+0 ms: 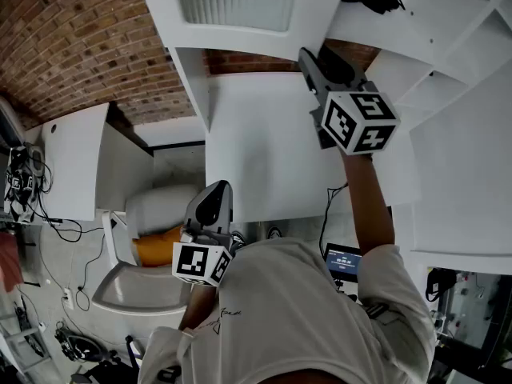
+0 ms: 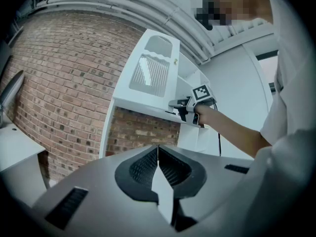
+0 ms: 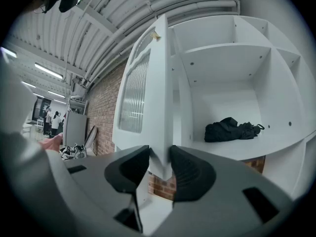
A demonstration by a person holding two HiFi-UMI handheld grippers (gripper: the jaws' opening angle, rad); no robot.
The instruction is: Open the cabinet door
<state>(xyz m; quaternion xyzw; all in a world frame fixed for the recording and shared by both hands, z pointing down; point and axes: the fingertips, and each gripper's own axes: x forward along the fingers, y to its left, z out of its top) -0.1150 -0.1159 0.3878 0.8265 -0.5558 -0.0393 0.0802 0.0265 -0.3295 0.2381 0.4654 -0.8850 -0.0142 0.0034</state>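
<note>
The right gripper [image 3: 159, 166] clamps the lower free edge of the upright cabinet door [image 3: 148, 93], which stands edge-on straight ahead with the shelves [image 3: 217, 53] to its right. The left gripper [image 2: 158, 168], closed and empty, hangs well apart.

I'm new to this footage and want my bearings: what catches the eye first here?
The right gripper clamps the lower corner of the open white cabinet door. Inside, a black bundle lies on a shelf. The left gripper, shut and empty, is held close to the person's body.

brick wall [image 1: 72, 38]: red | ceiling pipes [image 3: 163, 4]: white | strip lights [image 3: 49, 71]: lit | floor [image 1: 48, 270]: pale, cables [image 1: 60, 226]
</note>
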